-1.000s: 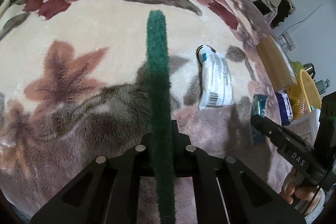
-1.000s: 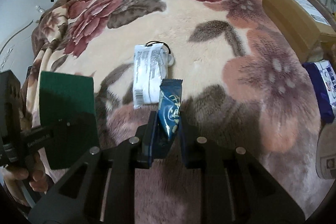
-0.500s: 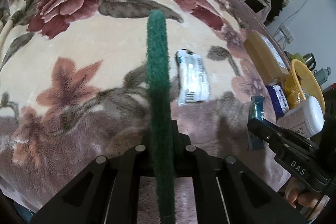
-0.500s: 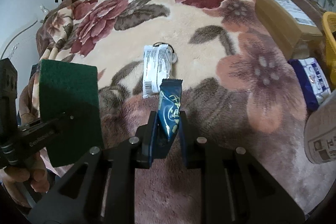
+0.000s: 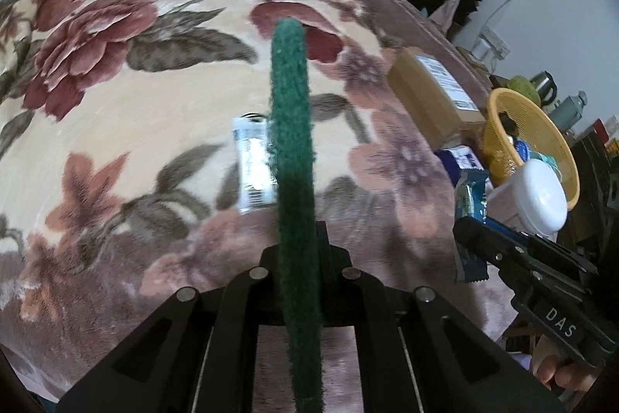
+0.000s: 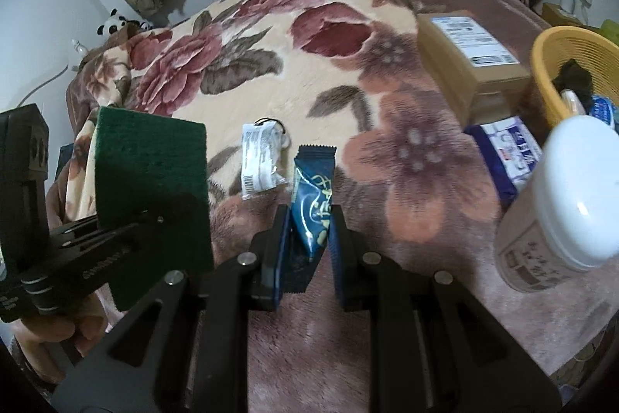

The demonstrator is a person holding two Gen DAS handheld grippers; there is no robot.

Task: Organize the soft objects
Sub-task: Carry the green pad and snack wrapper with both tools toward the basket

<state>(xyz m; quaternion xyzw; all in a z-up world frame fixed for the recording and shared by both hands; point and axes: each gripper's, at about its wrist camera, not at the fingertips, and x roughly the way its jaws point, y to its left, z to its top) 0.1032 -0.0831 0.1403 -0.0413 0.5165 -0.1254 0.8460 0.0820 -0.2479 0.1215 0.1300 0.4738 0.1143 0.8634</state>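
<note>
My left gripper (image 5: 298, 239) is shut on a green scouring pad (image 5: 292, 126), seen edge-on and standing up between the jaws; the right wrist view shows its flat face (image 6: 151, 165) at the left. My right gripper (image 6: 309, 219) is shut on a dark blue snack packet (image 6: 313, 196), also visible at the right of the left wrist view (image 5: 470, 204). A white sachet (image 6: 259, 157) with a black loop lies on the floral blanket (image 6: 247, 64) beyond both grippers, partly behind the pad in the left wrist view (image 5: 251, 165).
A yellow basket (image 6: 557, 53) holding items stands at the right off the bed edge. Beside it are a cardboard parcel (image 6: 468, 53), a blue-and-white pack (image 6: 510, 149) and a white-lidded canister (image 6: 561, 204). Clothes hang on the far cupboards. A hand (image 6: 50, 331) holds the left gripper.
Both grippers have risen and drawn back from the blanket with their loads. The basket, parcel and canister at the right have come into fuller view. The sachet stays on the blanket.
</note>
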